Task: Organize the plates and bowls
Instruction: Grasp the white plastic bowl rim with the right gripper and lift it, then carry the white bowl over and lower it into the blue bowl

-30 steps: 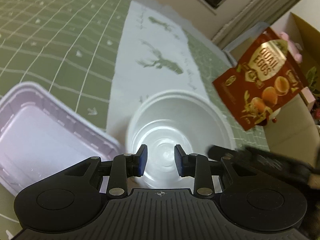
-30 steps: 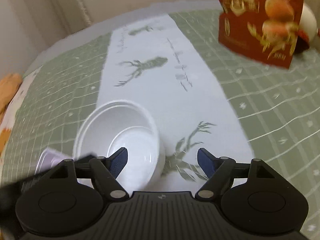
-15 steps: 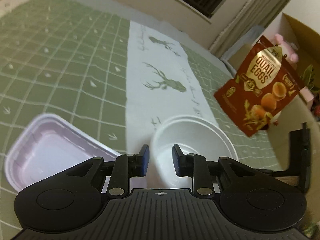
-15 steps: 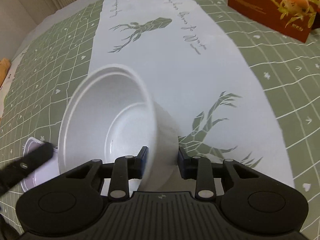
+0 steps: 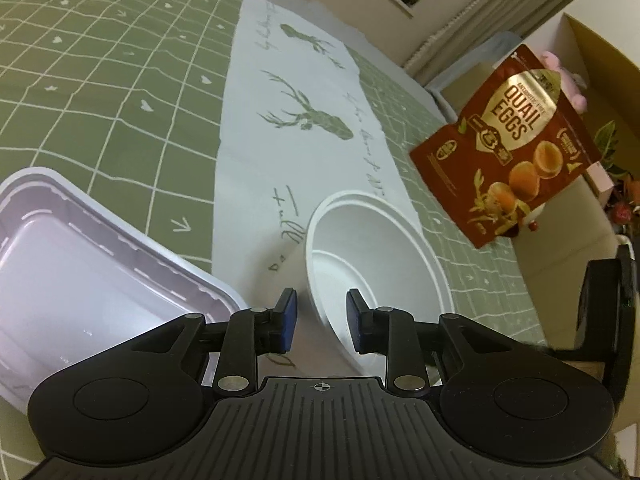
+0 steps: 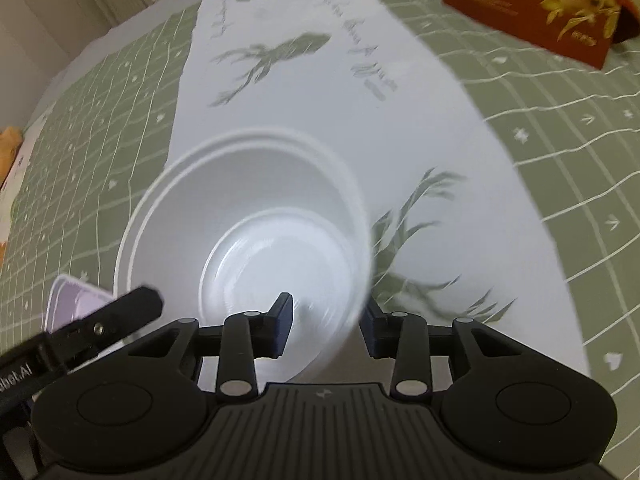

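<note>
The white, thin-walled disposable plastic bowl [image 6: 248,240] is seen on the pale runner printed with green deer [image 5: 304,120], tilted onto its side wall rather than sitting flat, just beside the pale lilac rectangular plastic tray [image 5: 100,276] on the green checked tablecloth [image 5: 100,60]. Its near wall is straddled by the right gripper [image 6: 326,330], one pad inside the bowl and one outside; these jaws are narrowly set and opening, and whether the pads press on the wall cannot be told through the blur. The rim on the opposite side is straddled likewise by the left gripper [image 5: 320,322], whose jaws are partly apart and also opening, with clear space visible beside the outer pad, so no grip is judged there. The main risk is judged to be a loss of hold: with both pairs of jaws easing, the tilted bowl could be dropped, rocked over, or rolled towards the tray. The flexible wall could also be buckled if it were pinched hard. The upright red quail-egg pouch [image 5: 516,144] stands well apart and is thought unlikely to be struck.
</note>
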{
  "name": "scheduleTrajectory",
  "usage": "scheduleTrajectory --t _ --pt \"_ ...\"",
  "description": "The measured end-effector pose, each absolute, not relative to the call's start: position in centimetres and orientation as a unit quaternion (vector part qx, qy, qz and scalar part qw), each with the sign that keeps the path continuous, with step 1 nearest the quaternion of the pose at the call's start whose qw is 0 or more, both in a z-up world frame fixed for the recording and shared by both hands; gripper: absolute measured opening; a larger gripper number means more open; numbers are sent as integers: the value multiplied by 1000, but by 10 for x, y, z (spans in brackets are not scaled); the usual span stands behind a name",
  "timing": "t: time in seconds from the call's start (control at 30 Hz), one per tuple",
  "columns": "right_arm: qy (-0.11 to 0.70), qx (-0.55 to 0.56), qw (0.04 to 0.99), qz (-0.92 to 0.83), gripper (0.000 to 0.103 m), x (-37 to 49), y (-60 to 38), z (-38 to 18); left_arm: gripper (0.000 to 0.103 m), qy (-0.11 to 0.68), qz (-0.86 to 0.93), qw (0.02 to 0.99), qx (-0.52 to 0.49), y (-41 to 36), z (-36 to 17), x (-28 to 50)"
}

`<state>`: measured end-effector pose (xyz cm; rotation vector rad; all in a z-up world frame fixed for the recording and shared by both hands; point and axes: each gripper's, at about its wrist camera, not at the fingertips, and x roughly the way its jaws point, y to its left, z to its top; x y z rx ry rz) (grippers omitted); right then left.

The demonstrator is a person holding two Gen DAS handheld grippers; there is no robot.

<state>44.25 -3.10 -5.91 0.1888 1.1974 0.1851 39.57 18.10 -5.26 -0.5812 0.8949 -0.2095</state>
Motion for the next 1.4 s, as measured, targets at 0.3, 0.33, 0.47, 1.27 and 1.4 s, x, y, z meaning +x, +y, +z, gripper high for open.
scheduleTrajectory --t 0.3,0.33,0.47,1.27,1.4 --pt "529 46 840 113 30 402 -20 -16 39 417 -98 866 -258 182 -30 376" --pt "518 39 847 114 30 395 -20 -7 38 403 -109 871 -259 182 -18 365" --pt "478 28 869 127 30 355 -29 39 37 374 -139 877 -267 184 20 321" --pt "519 41 852 61 31 248 -92 33 34 414 -243 856 -194 112 32 240" --pt "524 23 849 61 32 247 -85 26 34 430 -234 851 -189 113 22 246"
